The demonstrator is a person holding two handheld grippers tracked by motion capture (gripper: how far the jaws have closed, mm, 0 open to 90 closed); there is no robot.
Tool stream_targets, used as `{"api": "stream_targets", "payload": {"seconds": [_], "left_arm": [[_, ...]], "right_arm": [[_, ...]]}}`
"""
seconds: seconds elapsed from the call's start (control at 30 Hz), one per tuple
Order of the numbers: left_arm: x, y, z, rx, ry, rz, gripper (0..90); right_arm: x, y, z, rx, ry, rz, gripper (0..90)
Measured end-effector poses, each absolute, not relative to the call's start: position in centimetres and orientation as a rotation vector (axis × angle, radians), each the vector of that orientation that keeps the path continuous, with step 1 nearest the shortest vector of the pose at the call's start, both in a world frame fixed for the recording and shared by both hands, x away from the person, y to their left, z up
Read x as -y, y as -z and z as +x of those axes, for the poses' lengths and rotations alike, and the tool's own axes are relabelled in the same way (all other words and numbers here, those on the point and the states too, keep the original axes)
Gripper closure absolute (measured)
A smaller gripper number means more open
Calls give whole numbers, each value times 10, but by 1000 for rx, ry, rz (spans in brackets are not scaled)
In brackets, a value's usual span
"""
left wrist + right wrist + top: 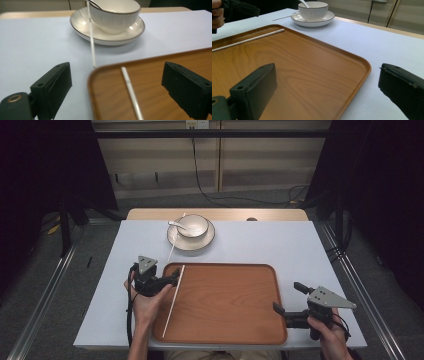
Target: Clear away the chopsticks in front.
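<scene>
A brown wooden tray [225, 305] lies at the table's near middle. One white chopstick [173, 300] rests along its left side. A second white chopstick [172, 247] leans from the table onto a white plate [191, 242], which carries a white bowl [194, 225] with a spoon [176, 224]. My left gripper [172, 279] is open at the tray's far left corner, its jaws straddling the tray chopstick's [131, 92] far end. My right gripper [290, 298] is open, its jaws either side of the tray's right edge [362, 67], holding nothing.
The table is covered by a pale blue-white mat [260, 240], with a wooden edge [220, 214] at the back. Metal rails [360, 285] run along both sides of the table. Cables trail on the floor behind.
</scene>
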State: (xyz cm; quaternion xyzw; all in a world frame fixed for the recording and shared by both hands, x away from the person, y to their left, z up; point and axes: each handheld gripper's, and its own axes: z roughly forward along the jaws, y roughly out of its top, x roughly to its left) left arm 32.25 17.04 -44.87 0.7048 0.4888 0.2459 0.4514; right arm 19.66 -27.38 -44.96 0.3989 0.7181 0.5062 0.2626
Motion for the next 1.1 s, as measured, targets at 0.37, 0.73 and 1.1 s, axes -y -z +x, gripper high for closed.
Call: {"api": "stream_targets", "payload": {"seconds": [0.37, 0.73, 1.1], "left_arm": [[-183, 445, 360, -1156, -653, 1703, 130], [-176, 445, 403, -1051, -724, 1811, 155], [-174, 452, 427, -1119, -701, 1800, 257]], "right_arm": [[274, 450, 197, -1941, -1367, 1080, 16], [274, 450, 198, -1950, -1372, 1080, 16], [273, 451, 199, -1952, -1365, 1090, 16]]}}
